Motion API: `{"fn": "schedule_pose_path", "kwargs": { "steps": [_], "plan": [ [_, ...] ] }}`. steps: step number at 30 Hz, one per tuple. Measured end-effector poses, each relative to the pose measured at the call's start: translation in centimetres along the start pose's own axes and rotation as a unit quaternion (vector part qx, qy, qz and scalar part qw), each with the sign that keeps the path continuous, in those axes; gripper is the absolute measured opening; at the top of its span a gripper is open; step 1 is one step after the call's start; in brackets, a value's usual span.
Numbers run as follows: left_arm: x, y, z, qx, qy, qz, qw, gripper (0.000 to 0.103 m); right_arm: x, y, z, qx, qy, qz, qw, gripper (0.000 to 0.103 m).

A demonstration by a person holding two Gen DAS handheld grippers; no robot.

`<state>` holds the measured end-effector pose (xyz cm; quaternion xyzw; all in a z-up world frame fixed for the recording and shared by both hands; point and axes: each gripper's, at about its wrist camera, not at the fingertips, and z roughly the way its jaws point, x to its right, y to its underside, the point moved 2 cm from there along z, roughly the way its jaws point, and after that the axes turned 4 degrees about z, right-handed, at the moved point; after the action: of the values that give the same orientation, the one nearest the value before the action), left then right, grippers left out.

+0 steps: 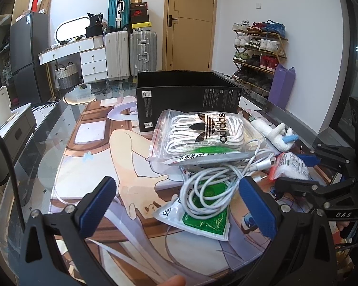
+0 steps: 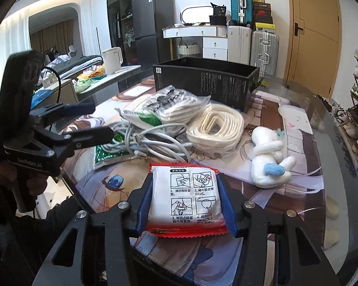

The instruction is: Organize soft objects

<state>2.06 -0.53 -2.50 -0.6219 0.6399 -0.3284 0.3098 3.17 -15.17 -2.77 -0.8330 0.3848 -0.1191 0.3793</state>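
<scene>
My right gripper [image 2: 185, 205] is shut on a white packet with red sealed edges [image 2: 182, 186], its blue pads pressing both sides. In the left wrist view the same packet [image 1: 296, 164] sits in the right gripper [image 1: 294, 170] at the far right. My left gripper [image 1: 179, 206] stands open above the mat, a coiled white cable [image 1: 210, 186] just ahead of its fingers and nothing between them. The cable lies on a green-and-white pouch [image 1: 202, 224]. Behind it is a zip bag of white laces [image 1: 202, 131], and to the right a white plush toy [image 2: 269, 164].
An open black box [image 1: 188, 95] stands behind the pile on the printed mat [image 1: 95, 166]. A bagged coil of cream rope [image 2: 214, 126] lies beside the laces. The glass table edge [image 2: 334, 124] curves round on the right. Suitcases, drawers and a shoe rack stand beyond.
</scene>
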Motion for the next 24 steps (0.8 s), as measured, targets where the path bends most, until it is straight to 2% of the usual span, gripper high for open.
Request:
{"fn": "schedule_pose_path", "kwargs": {
  "steps": [15, 24],
  "plan": [
    [0.4, 0.2, 0.4, -0.016, 0.016, 0.008, 0.9997, 0.103, 1.4, -0.9, -2.5, 0.052, -0.005, 0.024, 0.998, 0.051],
    [1.1, 0.5, 0.7, -0.038, 0.044, 0.028, 0.9979, 0.103, 1.5, -0.9, -2.8, 0.052, -0.007, 0.025, 0.998, 0.051]
  ]
}}
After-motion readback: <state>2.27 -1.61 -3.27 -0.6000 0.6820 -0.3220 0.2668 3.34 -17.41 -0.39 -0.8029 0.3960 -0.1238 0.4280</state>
